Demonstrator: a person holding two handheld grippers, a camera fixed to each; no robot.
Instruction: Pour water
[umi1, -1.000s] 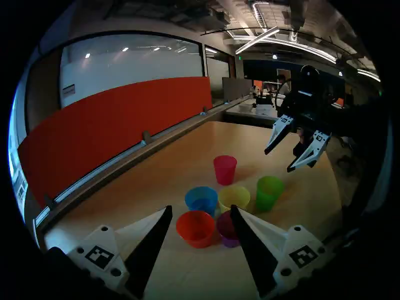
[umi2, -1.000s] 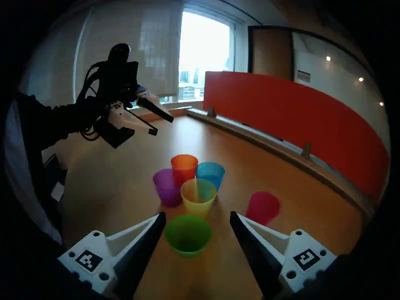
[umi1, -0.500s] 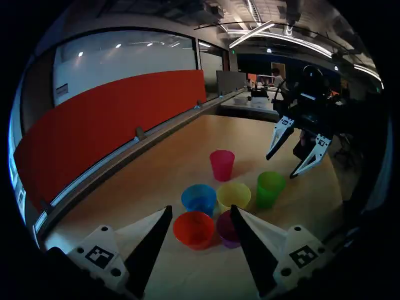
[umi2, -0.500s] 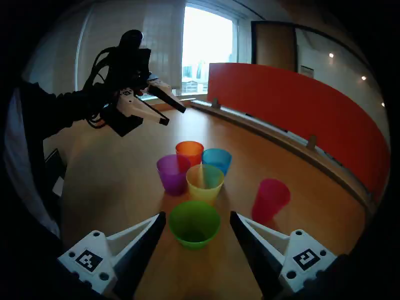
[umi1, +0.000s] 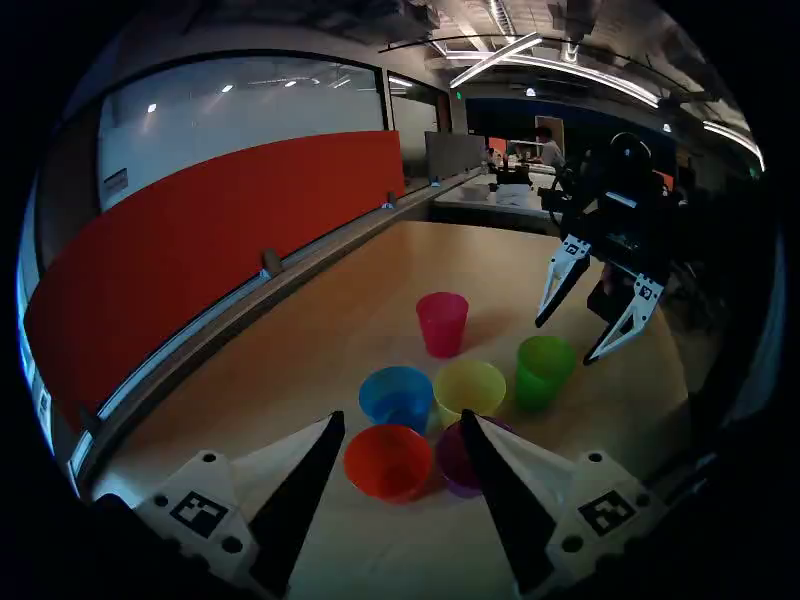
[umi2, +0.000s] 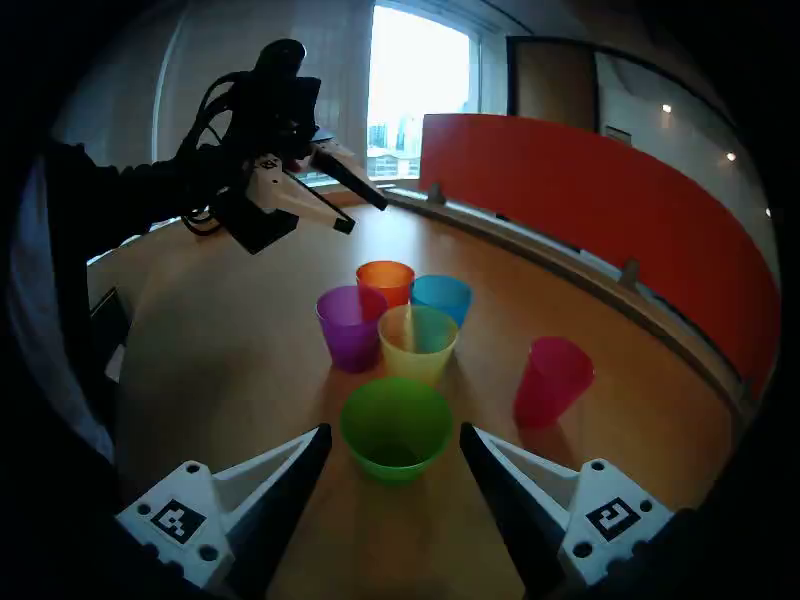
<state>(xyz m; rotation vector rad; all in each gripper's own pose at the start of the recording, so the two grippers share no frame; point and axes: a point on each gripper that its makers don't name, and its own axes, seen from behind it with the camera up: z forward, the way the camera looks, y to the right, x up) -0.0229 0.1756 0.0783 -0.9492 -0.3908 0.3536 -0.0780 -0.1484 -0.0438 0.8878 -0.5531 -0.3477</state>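
**Overall layout: six plastic cups on a table, both grippers open and empty**

Surface and room. A light wooden table (umi1: 330, 320) runs along a red partition (umi1: 200, 230) that is fixed in a grey rail at the table's far edge. Behind the partition stands a glazed wall. Strip lights (umi1: 495, 62) cross the dark ceiling. The right gripper view shows a bright window (umi2: 420, 90) beyond the end of the table.

Cups. Six cups stand upright on the table. Orange (umi1: 387, 462), purple (umi1: 455, 462), blue (umi1: 396, 396) and yellow (umi1: 469, 388) form a tight cluster, standing just beside one another. The green cup (umi2: 395, 432) stands just beside the yellow one. The pink cup (umi1: 441, 323) stands a little apart, on the partition side. Whether any cup holds water cannot be told.

Grippers. The left gripper (umi1: 400, 420) is spread wide and grasps nothing. From its camera the orange cup appears between its fingers, but in the right gripper view this gripper hangs in the air above the table, well clear of the cups, held from a dark sleeve (umi2: 130, 190). The right gripper (umi2: 395, 430) is likewise wide apart and holds nothing. The green cup appears between its fingers, yet the left gripper view shows it raised near that cup, touching nothing.
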